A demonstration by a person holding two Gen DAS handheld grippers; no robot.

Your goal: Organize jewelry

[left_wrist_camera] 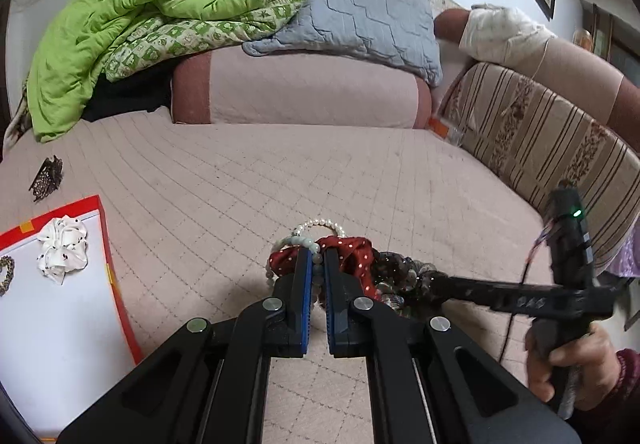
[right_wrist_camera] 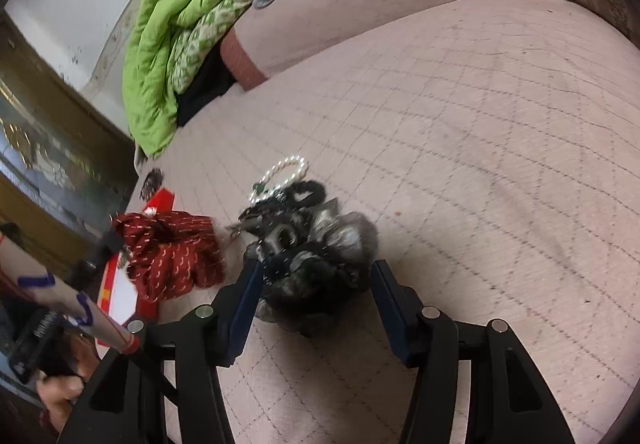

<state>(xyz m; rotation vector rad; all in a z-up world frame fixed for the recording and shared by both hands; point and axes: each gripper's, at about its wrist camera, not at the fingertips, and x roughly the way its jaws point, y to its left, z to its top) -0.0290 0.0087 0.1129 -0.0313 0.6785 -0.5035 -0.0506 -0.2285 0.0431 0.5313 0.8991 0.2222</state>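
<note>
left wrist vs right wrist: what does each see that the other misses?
Left wrist only: white scrunchie in the red-rimmed box, left gripper shut on a pale bead bracelet.
Right wrist only: right gripper open around the dark scrunchie.
Both: red scrunchie, pearl bracelet, green quilt.

no legible text, labels or numbers anywhere

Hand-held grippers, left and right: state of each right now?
Left hand-held gripper: closed on the pale green bead bracelet.
Right hand-held gripper: open, straddling the dark scrunchie pile, not clamped.
</note>
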